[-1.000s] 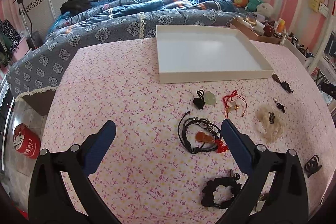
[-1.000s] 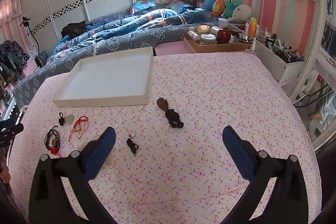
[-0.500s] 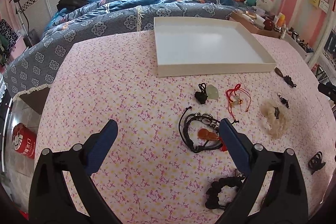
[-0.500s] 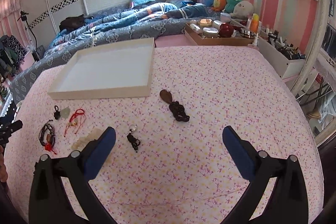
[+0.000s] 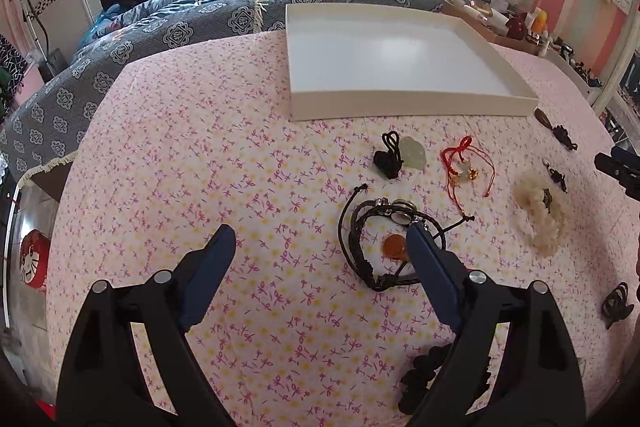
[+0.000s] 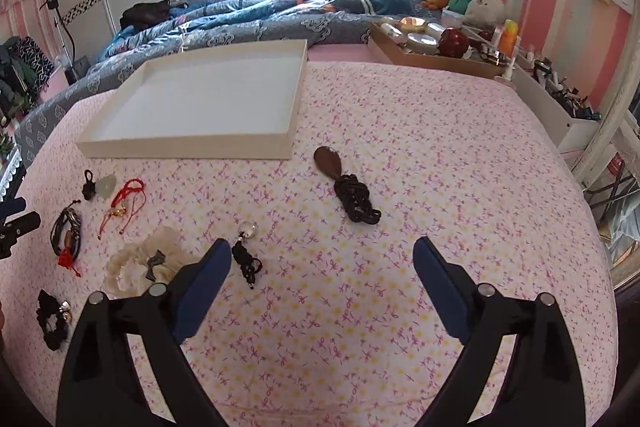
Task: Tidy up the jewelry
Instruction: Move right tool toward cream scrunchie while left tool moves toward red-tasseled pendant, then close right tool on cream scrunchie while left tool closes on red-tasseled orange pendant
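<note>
Two grippers, left [image 5: 320, 247] and right [image 6: 322, 259]: lower than a second ago, jaws closing on nothing. Jewelry all loose on cloth [image 5: 200, 167]; bracelet [image 5: 376, 235] beside left fingertip. Tray [image 5: 400, 103] bare. Sorting not begun.

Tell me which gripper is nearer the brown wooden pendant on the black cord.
Right. The brown wooden pendant lies just ahead of the right gripper, jaws closing on nothing. The left gripper, also closing on nothing, sits far across the cloth by the black bracelet.
</note>
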`<state>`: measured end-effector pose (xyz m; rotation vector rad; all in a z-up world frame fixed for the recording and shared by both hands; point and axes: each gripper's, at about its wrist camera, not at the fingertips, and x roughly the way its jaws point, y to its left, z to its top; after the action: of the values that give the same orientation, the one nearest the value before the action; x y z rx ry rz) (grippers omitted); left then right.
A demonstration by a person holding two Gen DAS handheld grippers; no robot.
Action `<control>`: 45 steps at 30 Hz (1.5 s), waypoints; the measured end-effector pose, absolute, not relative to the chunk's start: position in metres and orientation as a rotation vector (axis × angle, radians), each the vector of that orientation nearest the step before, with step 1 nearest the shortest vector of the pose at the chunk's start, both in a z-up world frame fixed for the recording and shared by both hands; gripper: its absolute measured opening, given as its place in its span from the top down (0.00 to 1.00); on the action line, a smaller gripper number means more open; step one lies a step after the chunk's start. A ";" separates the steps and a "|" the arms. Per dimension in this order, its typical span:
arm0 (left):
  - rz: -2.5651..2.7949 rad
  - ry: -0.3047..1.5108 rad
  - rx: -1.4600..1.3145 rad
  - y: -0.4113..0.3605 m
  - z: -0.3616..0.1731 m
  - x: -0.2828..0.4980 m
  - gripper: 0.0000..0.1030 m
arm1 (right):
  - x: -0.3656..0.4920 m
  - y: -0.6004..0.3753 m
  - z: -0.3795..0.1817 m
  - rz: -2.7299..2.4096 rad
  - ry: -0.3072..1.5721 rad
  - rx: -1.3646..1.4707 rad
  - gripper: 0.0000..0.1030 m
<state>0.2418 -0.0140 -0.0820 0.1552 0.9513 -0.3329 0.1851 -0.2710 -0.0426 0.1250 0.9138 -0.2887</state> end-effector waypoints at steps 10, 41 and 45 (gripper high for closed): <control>-0.341 0.973 0.162 -0.018 -0.093 0.245 0.17 | 0.187 -0.270 -0.053 -0.277 0.936 0.151 0.13; -0.386 1.042 0.176 -0.035 -0.117 0.267 0.40 | 0.205 -0.203 -0.074 -0.105 1.094 0.138 0.30; -0.387 1.047 0.172 -0.035 -0.118 0.269 0.45 | 0.207 -0.203 -0.077 -0.098 1.112 0.135 0.34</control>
<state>0.2688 -0.0352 -0.1184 0.1720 1.0470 -0.3872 0.2074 -0.2027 -0.0770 0.1347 1.1123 -0.0981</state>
